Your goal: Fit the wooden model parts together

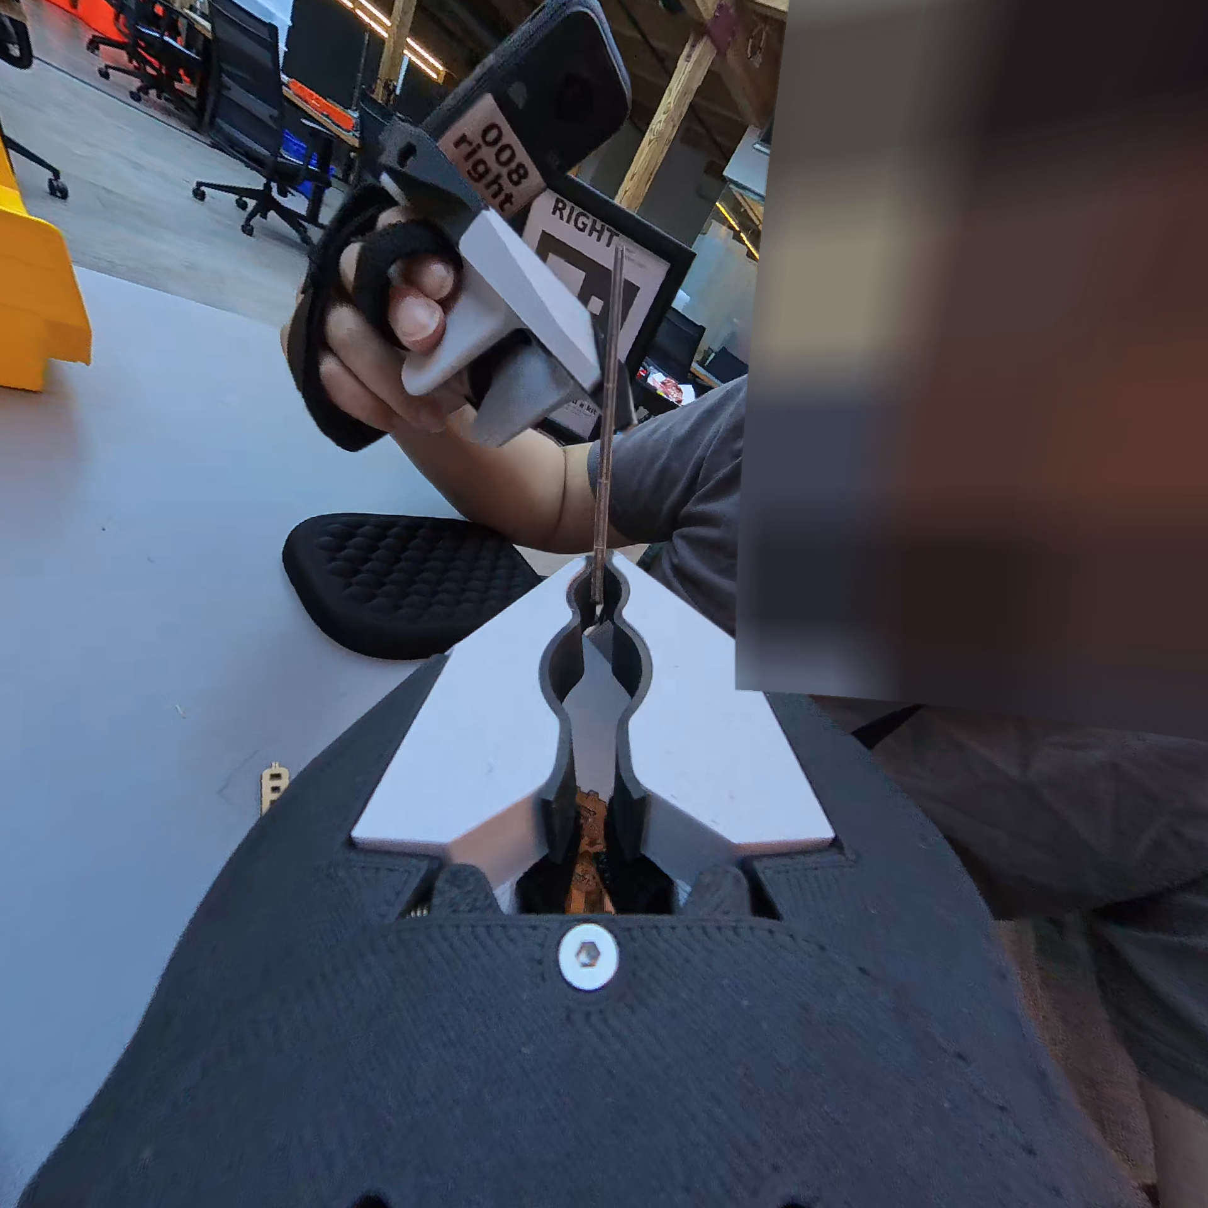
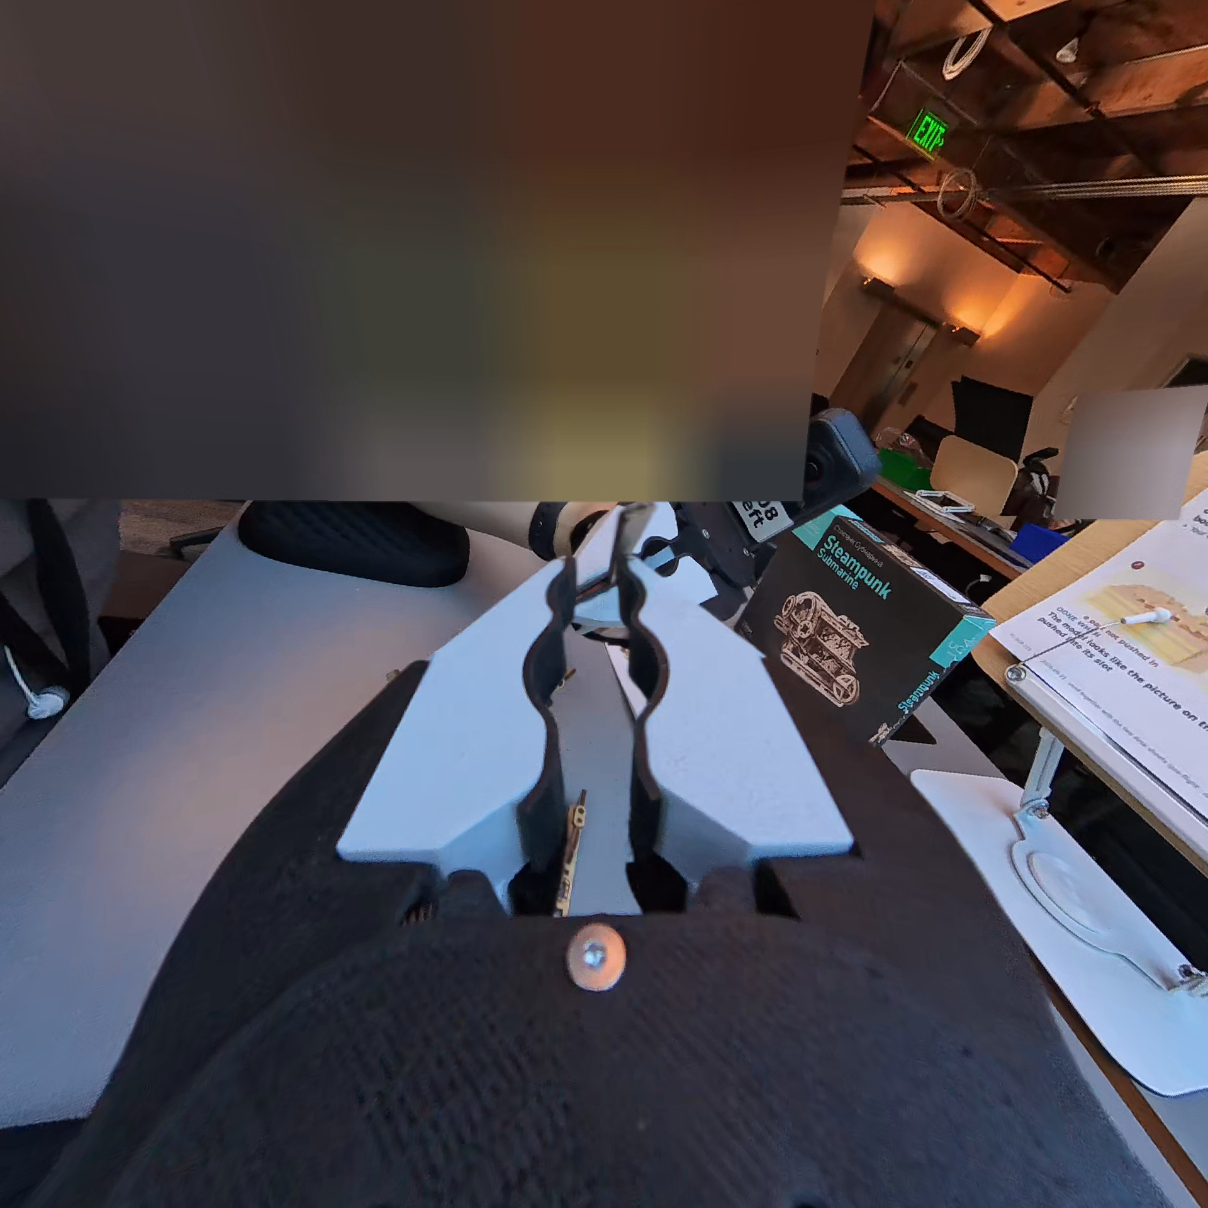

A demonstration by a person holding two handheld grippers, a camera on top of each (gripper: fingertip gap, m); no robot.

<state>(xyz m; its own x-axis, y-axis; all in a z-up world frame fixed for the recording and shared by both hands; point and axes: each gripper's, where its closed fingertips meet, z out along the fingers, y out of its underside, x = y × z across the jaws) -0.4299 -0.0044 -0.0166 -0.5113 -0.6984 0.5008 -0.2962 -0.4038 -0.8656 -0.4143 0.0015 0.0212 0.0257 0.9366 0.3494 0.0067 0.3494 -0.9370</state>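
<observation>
The left tool (image 1: 596, 611) is pinched closed on a thin wooden sheet (image 1: 606, 418), edge-on, rising from its tips. The right tool (image 2: 598, 588) gapes slightly, empty. Light, brittle stuff, probably; grip its edge gently.

My jaws are pale grey with black liners; the bench (image 1: 163, 523) is light grey, the box (image 2: 856, 627) black and teal.

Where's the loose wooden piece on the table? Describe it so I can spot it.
On the grey table, look nearer the camera than the black padded rest. The small pale notched wooden strip lies flat there, unlike the thin part held upright in the left gripper.
</observation>
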